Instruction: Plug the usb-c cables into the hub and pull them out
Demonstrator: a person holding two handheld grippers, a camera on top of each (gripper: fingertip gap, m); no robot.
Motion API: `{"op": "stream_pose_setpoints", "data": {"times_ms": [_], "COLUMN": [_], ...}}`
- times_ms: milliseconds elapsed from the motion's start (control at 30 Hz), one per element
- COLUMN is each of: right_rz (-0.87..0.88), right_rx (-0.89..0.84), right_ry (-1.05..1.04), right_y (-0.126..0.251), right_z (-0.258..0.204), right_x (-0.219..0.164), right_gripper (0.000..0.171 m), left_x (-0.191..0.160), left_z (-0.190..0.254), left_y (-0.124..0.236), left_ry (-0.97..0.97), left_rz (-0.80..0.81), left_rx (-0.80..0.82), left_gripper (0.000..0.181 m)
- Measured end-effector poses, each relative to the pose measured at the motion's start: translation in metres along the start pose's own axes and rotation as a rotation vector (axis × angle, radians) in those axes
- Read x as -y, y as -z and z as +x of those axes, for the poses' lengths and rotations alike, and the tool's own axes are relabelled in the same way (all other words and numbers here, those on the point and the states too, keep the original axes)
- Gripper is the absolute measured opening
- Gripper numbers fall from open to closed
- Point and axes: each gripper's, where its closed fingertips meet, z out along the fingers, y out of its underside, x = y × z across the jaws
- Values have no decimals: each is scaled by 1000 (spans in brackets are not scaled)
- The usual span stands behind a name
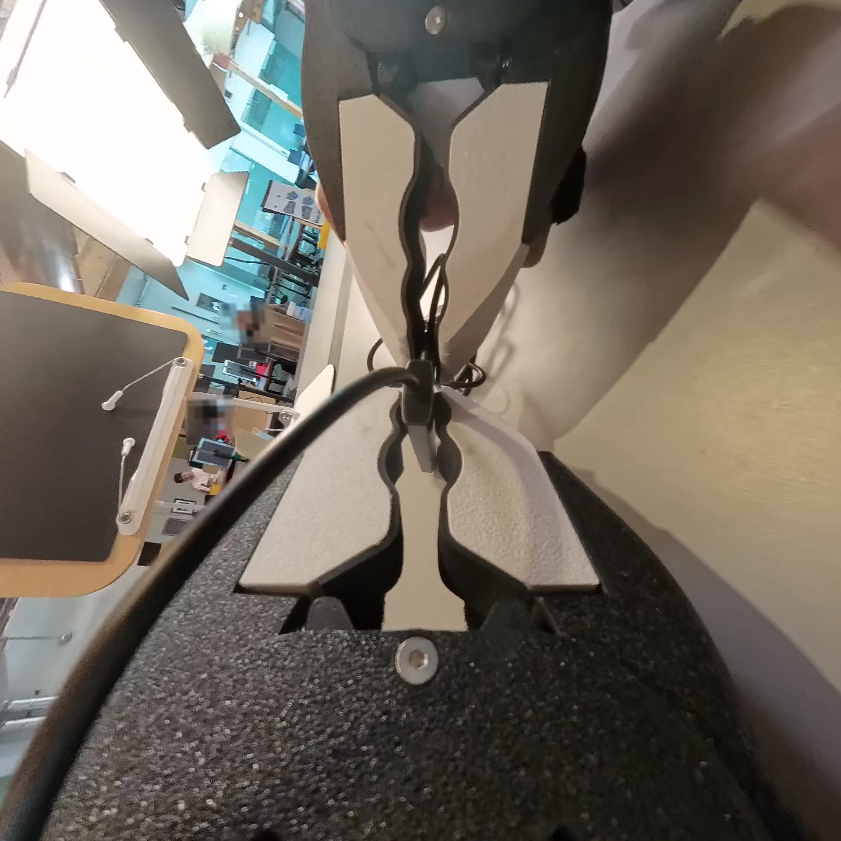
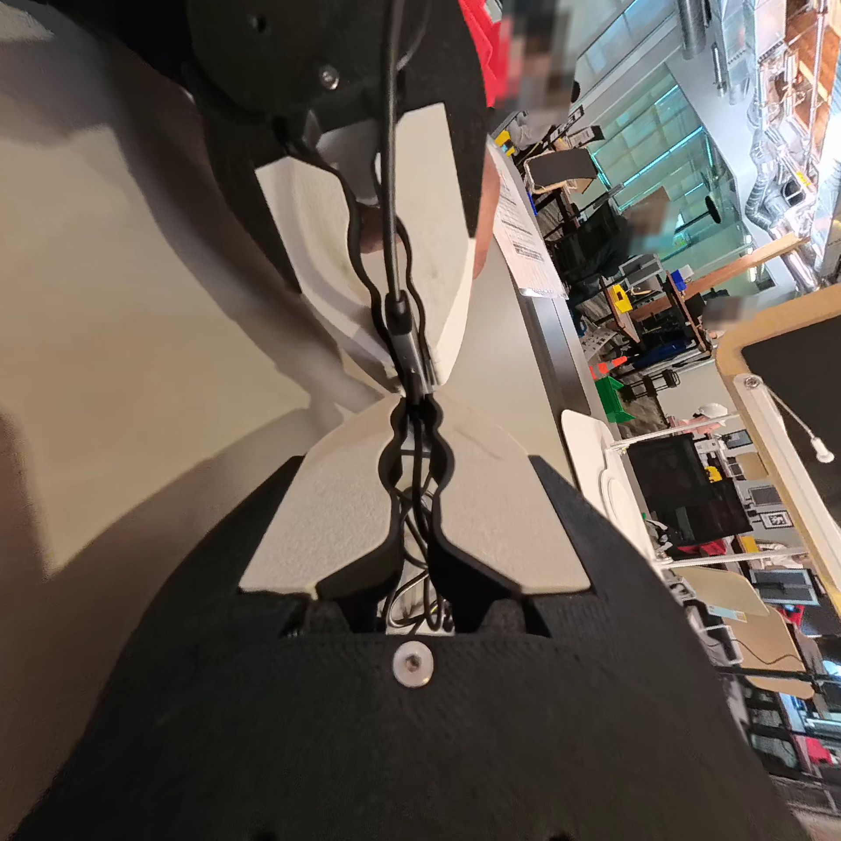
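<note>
The two grippers face each other tip to tip above a pale table (image 1: 682, 364). My left gripper (image 1: 418, 402) is shut on the slim grey hub (image 1: 424, 443), whose thick black lead (image 1: 255, 459) curves off to the left. In the right wrist view the left gripper (image 2: 416, 377) hangs from the top with the hub (image 2: 402, 339) in it. My right gripper (image 2: 416, 402) is shut on the plug end of a thin black usb-c cable (image 2: 412, 482), which loops back between its fingers. The right gripper (image 1: 423, 355) also shows in the left wrist view. Plug and hub meet at the tips; the joint is hidden.
A wood-rimmed black board (image 1: 91, 432) with a white bar and white cords stands to one side, and also shows in the right wrist view (image 2: 801, 364). A white plate (image 2: 591, 459) and a paper sheet (image 2: 523, 236) lie on the table. Shelves and people are far behind. My two grippers' fingertips are within a few centimetres of each other.
</note>
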Motion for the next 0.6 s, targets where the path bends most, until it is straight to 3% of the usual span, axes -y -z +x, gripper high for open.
{"op": "stream_pose_setpoints", "data": {"times_ms": [600], "right_rz": [-60], "right_rx": [-57], "right_ry": [0], "right_y": [-3], "right_z": [8], "right_x": [-19], "right_gripper": [6], "left_x": [-48], "left_z": [-15], "left_y": [2], "left_ry": [-3], "left_rz": [-170], "left_rx": [100], "left_gripper": [13]}}
